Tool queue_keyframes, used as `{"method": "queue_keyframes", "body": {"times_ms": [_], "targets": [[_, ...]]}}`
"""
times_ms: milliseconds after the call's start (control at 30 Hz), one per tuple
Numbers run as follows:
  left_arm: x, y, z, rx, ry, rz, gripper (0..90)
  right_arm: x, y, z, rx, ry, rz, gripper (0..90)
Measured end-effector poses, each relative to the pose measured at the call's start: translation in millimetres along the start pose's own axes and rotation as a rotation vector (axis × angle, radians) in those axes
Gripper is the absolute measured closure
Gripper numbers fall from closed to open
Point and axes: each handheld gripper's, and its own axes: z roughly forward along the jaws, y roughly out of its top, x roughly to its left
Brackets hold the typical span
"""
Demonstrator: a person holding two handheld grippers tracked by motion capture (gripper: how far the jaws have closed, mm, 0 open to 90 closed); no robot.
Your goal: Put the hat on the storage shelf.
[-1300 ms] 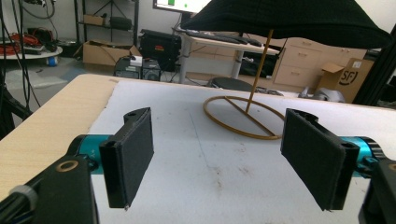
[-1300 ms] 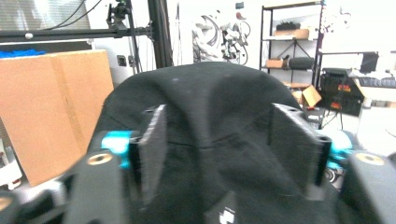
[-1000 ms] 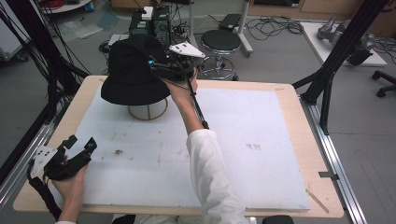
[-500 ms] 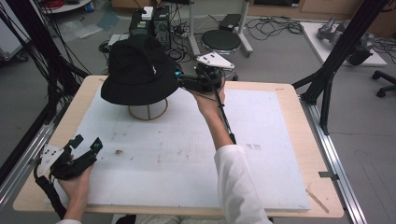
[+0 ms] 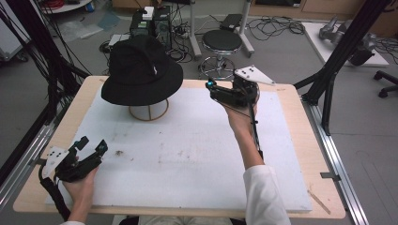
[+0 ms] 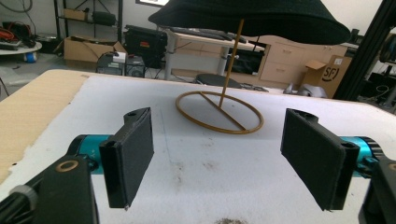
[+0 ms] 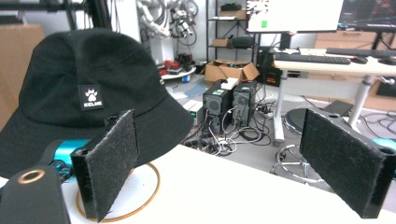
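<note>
Black fabric up on a thin wooden stand: that bucket hat [image 5: 141,72] sits perched near the far left corner of the table [image 5: 286,101], brim drooping all round, the stand's ring base [image 5: 148,111] flat on the white sheet [image 5: 187,154]. It's held clear of the surface that way, so the crown keeps its shape and the brim can be reached from any side.

Right gripper [image 5: 210,85] is raised over the far edge, right of the hat and apart from it, jaws spread wide with nothing between them. From its own view the pads frame the hat's brim and the little paw label [image 7: 90,96], so it points straight at the hat; I'd judge it's either lining up on the brim or has just let go of it. The grey plate [image 5: 254,74] on top tilts with the hand.

Left gripper [image 5: 92,146] rests low by the near left corner, well away from the hat, also wide open and empty. Its view looks up along the sheet at the ring base [image 6: 219,112] and the underside of the brim [image 6: 252,18]. Looks parked, out of the other's way.

A small dark fleck [image 5: 118,152] lies on the sheet just beside the left gripper.
</note>
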Motion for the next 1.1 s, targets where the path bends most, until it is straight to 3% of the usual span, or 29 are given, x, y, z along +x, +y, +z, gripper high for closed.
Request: {"method": "queue_keyframes", "body": {"times_ms": [133,467,767,967,1033,1100], "targets": [[-2.5,-0.2,1.8,0.002,-0.005,0.001,25.6,-6.9,-1.4,-17.2,-0.025,-0.029,0.022,11.1],[-3.5,-0.5,5.1,0.001,-0.011,-0.008,25.6,-21.7,-17.6,-50.6,-0.054,-0.086,0.001,11.1],[-5.6,-0.5,8.7,0.003,-0.015,-0.005,25.6,-28.3,-53.1,-68.1,0.002,-0.181,-0.012,11.1],[-4.2,-0.2,8.5,-0.001,-0.005,-0.008,25.3,-33.2,-74.1,-81.8,0.019,-0.214,-0.003,11.1],[-3.4,-0.2,8.0,-0.002,-0.001,-0.006,25.3,-34.3,-77.3,-84.2,0.074,-0.222,0.007,11.1],[-2.8,-0.3,7.8,-0.003,0.007,-0.008,25.3,-33.7,-80.3,-87.2,0.073,-0.228,0.011,11.1]]}}
